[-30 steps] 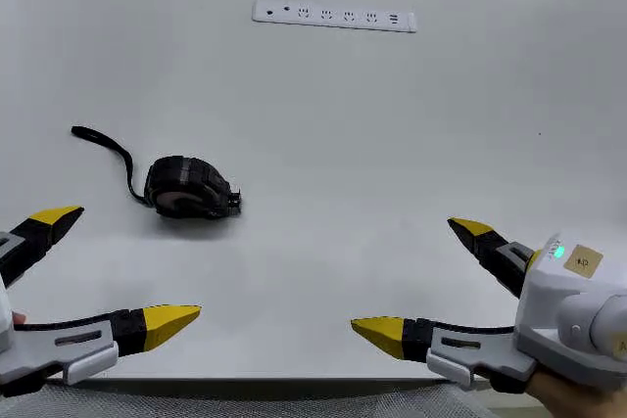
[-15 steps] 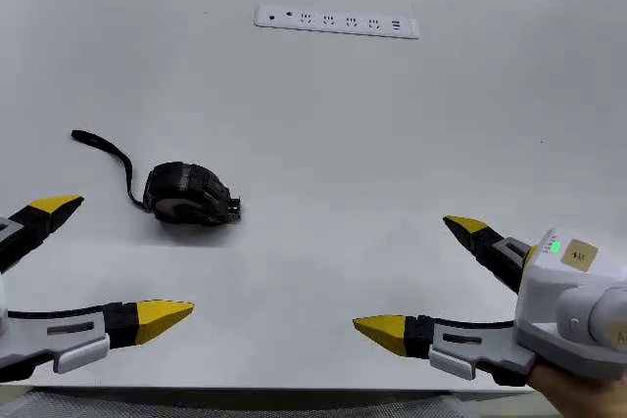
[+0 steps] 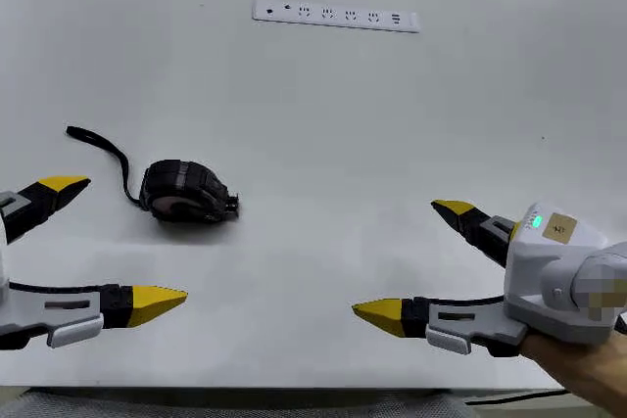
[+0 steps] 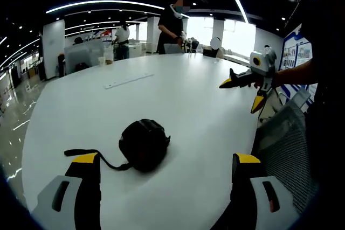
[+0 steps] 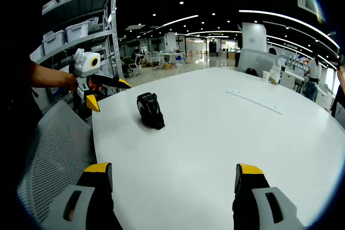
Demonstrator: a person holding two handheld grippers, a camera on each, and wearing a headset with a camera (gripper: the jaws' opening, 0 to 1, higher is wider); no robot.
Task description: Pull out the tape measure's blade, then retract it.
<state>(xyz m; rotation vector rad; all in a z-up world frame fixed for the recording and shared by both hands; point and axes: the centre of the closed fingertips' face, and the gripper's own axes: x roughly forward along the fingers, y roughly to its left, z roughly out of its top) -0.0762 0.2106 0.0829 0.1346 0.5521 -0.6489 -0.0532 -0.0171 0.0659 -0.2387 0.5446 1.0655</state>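
at the left edge of the head view the left gripper (image 3: 113, 240) is hovering low over the white table (image 3: 323, 124), its jaws spreading wide with nothing between them. just to its right the tape measure (image 3: 186, 193) is resting on the table with no blade drawn out, its black wrist strap (image 3: 101, 147) trailing off to the left and its blade tip pointing right. farther right the right gripper (image 3: 413, 259) is hanging well apart from the case, jaws likewise splayed and empty. as i am judging it, the trouble is waiting in the grip: the case is rounded and sitting loose, so an off-centre pinch is likely sending it skidding or spinning, a jaw catching the strap is dragging rather than holding, and a blade released too fast is whipping back. counting up: one tape measure, one strap, one power strip (image 3: 336, 16) lying at the far side, two grippers.
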